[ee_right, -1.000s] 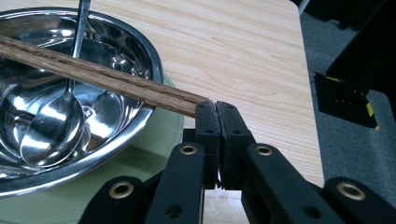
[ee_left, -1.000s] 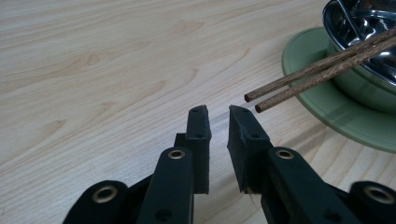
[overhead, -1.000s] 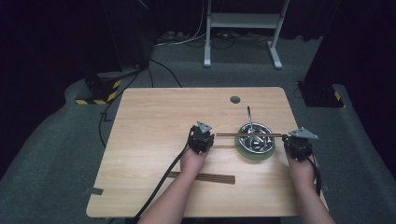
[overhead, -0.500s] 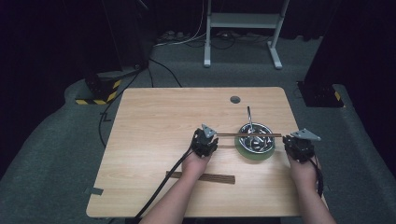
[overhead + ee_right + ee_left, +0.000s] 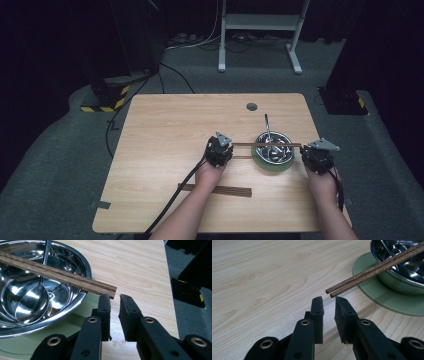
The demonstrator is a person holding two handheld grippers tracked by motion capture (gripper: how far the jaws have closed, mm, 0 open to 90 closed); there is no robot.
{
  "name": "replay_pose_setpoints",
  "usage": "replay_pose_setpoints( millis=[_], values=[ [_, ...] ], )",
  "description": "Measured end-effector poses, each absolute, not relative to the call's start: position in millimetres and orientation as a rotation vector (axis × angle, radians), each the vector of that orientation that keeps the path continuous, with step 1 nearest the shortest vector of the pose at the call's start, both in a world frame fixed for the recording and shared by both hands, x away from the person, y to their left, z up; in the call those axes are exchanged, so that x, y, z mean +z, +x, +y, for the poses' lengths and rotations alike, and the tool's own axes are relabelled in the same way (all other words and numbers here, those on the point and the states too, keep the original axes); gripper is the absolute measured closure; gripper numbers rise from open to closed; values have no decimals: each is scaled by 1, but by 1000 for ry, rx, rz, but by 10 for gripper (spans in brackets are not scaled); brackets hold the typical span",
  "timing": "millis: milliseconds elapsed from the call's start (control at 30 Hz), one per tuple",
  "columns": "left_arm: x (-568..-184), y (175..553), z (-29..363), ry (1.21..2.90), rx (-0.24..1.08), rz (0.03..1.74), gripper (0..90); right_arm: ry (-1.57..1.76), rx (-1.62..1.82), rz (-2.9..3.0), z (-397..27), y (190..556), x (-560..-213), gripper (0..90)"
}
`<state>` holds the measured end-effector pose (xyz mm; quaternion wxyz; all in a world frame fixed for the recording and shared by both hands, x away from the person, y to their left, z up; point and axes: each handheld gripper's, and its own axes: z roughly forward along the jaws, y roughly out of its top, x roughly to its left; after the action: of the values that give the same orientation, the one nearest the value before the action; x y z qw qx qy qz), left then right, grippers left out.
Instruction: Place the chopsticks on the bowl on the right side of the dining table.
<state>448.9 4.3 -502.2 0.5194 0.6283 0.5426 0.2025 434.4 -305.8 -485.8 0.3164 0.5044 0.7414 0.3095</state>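
Chopsticks (image 5: 267, 145) lie as a pair across the steel bowl (image 5: 272, 148), long axis running from left hand-held gripper (image 5: 329, 305) to right hand-held gripper (image 5: 114, 302). Each gripper sits just off one end, jaws slightly parted, holding nothing.

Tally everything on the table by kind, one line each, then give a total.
Chopsticks resting across the bowl: 2
Chopsticks lying near the front edge: looks like 1 pair, so 2
Steel bowl: 1
Spoon: 1
Green saucer: 1
Total: 7
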Motion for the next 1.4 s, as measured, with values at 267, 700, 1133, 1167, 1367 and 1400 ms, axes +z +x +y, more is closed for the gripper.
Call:
replay_pose_setpoints(
  millis=[267, 700, 1133, 1167, 1367, 1400],
  values=[
    [-500, 450, 5, 1496, 488, 1298, 815, 1318, 814, 1960, -306, 436, -487, 813],
    [-500, 450, 4, 1507, 491, 1294, 817, 1322, 819, 1959, -305, 437, -487, 821],
    [-499, 447, 5, 1511, 493, 1297, 760, 1313, 812, 1955, -300, 438, -484, 778],
    [-498, 446, 6, 1517, 494, 1295, 747, 1307, 812, 1955, -300, 437, -484, 769],
    [-495, 440, 11, 1506, 491, 1284, 683, 1311, 831, 1939, -299, 429, -480, 712],
    [-494, 439, 12, 1504, 492, 1283, 669, 1307, 834, 1941, -297, 426, -479, 699]
  ],
)
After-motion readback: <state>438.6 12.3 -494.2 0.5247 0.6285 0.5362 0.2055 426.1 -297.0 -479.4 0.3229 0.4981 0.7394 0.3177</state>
